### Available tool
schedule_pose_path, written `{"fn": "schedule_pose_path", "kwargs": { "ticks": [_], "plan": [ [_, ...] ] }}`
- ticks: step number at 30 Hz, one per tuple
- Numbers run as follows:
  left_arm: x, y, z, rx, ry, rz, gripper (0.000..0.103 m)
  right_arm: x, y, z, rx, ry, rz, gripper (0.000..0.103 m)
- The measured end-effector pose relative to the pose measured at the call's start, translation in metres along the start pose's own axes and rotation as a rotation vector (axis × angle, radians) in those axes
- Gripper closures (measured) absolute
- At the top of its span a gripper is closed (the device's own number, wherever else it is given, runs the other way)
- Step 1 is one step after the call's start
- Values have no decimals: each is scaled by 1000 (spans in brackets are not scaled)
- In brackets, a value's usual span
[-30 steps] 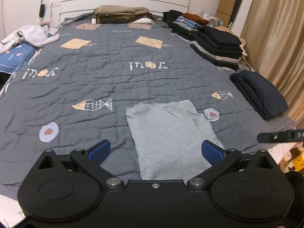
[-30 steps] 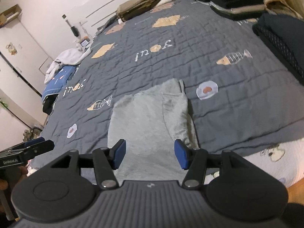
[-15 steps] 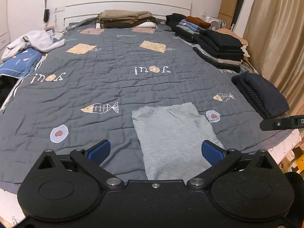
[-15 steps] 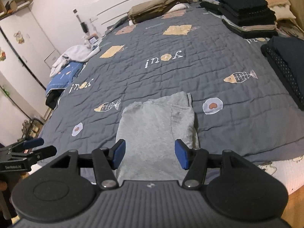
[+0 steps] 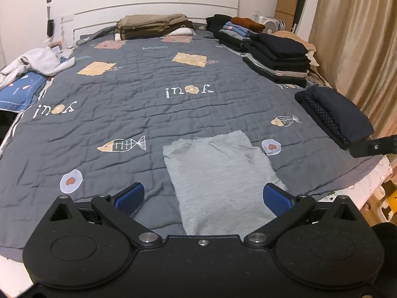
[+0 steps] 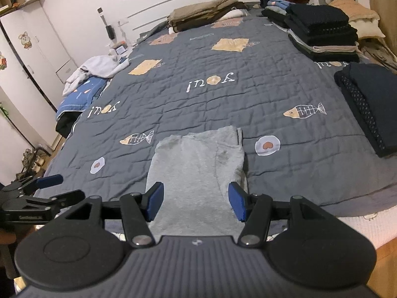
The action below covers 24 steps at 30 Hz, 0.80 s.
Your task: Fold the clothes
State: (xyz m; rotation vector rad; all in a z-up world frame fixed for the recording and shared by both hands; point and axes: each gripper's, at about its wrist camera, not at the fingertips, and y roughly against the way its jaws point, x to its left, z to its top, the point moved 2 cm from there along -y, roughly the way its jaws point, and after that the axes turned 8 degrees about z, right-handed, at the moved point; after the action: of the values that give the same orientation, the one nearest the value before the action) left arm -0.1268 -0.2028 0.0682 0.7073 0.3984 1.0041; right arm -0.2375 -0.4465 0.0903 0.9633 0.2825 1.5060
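Right now you are holding both tongs above the near edge of the bed [image 5: 153,114], and both are standing released: the left tongs [image 5: 202,196] are spread wide with nothing between the blue pads, and the right tongs [image 6: 196,201] are parted too, gripping nothing. The grey garment [image 5: 218,171] is lying flat on the quilt at the near edge, folded into a long narrow rectangle running away from you, with a doubled layer showing along its right side in the right wrist view. So its sides are looking folded in already; whether it is getting one more fold end to end, or is lying as finished as it is meant to be, the pictures are not settling.

Around it, much is sitting folded: a dark pile [image 5: 332,116] just right of the garment, taller stacks [image 5: 278,59] along the far right, and a tan stack [image 5: 153,26] at the headboard. A pale crumpled garment [image 5: 34,63] is lying loose at the far left, so that one, by my judgement, is waiting for folding.
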Motion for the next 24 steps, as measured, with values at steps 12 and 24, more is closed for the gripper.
{"fn": "schedule_pose_path", "kwargs": {
  "ticks": [12,24],
  "plan": [
    [-9,-18,9,0,-48,-12,0,1,-15,-6,22,-9,21,46],
    [-24,-42,7,12,-65,-2,0,-20,-24,-10,50,-16,25,46]
  ]
}}
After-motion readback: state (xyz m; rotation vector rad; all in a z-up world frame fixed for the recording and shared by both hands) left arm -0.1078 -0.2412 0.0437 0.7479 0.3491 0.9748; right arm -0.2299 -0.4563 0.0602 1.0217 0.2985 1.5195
